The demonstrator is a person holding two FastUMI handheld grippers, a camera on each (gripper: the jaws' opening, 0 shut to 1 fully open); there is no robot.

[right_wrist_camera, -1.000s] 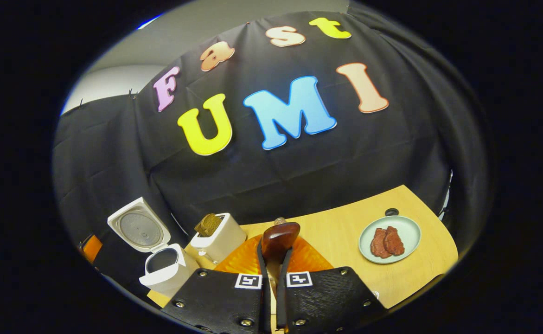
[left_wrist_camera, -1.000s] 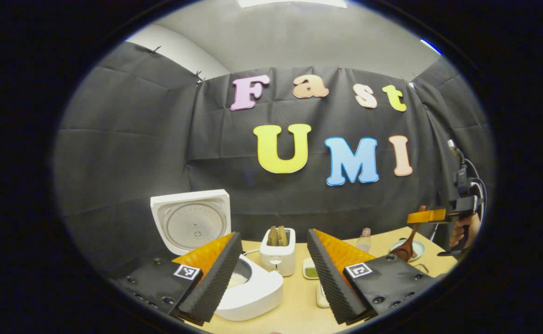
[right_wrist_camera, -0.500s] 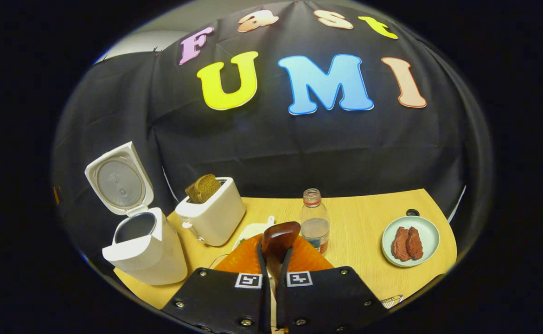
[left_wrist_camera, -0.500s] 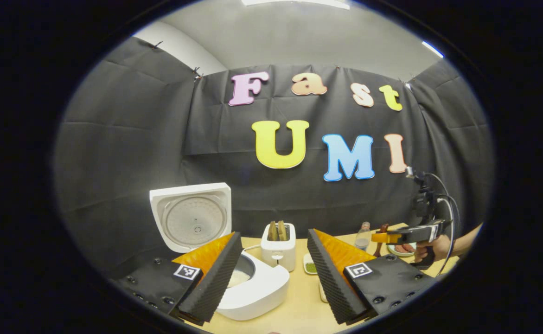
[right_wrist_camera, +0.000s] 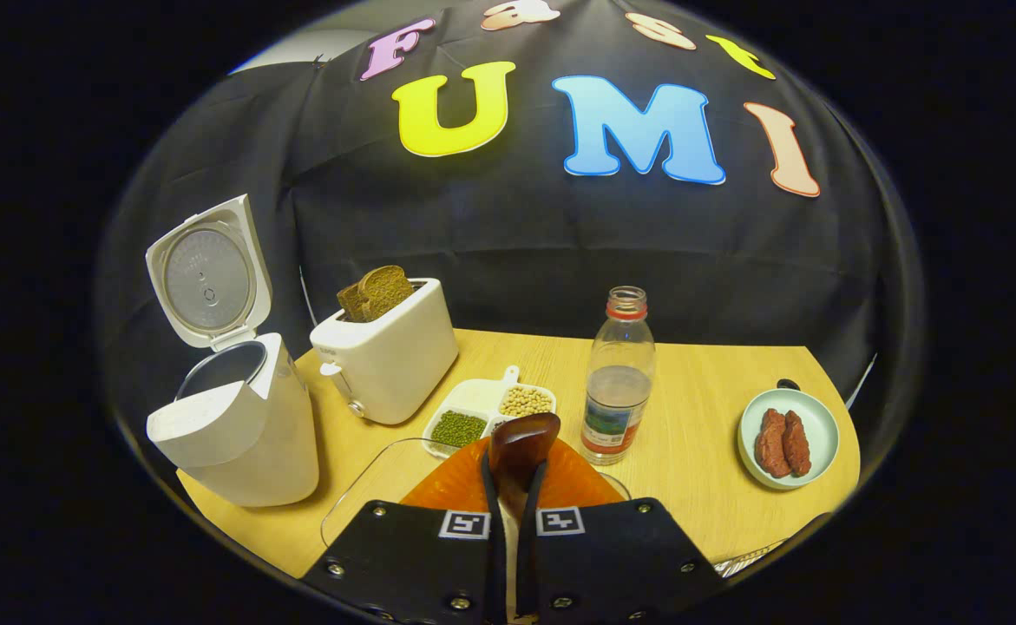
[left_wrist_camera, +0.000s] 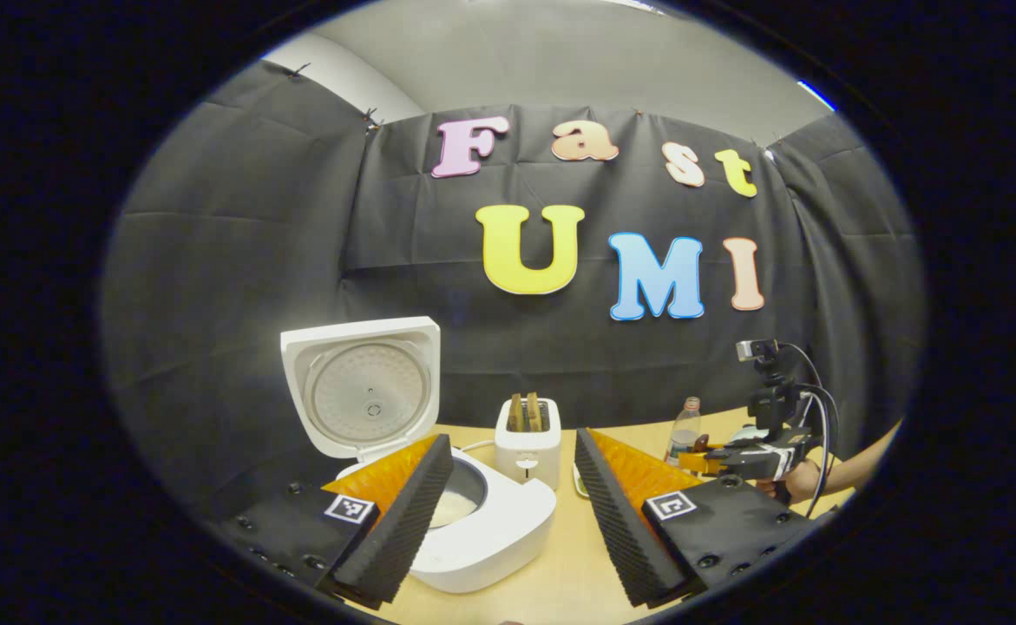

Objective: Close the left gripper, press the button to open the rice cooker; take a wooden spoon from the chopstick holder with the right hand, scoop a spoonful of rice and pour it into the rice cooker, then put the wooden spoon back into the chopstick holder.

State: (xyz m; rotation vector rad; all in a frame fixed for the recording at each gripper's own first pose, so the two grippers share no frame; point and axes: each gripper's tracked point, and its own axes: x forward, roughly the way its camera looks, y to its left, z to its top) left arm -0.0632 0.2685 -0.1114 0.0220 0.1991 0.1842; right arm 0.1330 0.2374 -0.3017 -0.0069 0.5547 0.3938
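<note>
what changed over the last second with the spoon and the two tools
The right tool, shut on the wooden spoon, came down from high up to low over the table; in its view the divided dish and bottle have come into sight. In the left gripper view it dropped toward the tabletop. The left tool stayed open near the rice cooker, whose lid is still up.

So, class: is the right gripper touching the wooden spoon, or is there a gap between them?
Touching. In the right gripper view, the right gripper has both fingers closed against the wooden spoon, whose bowl sticks out past the fingertips.
</note>
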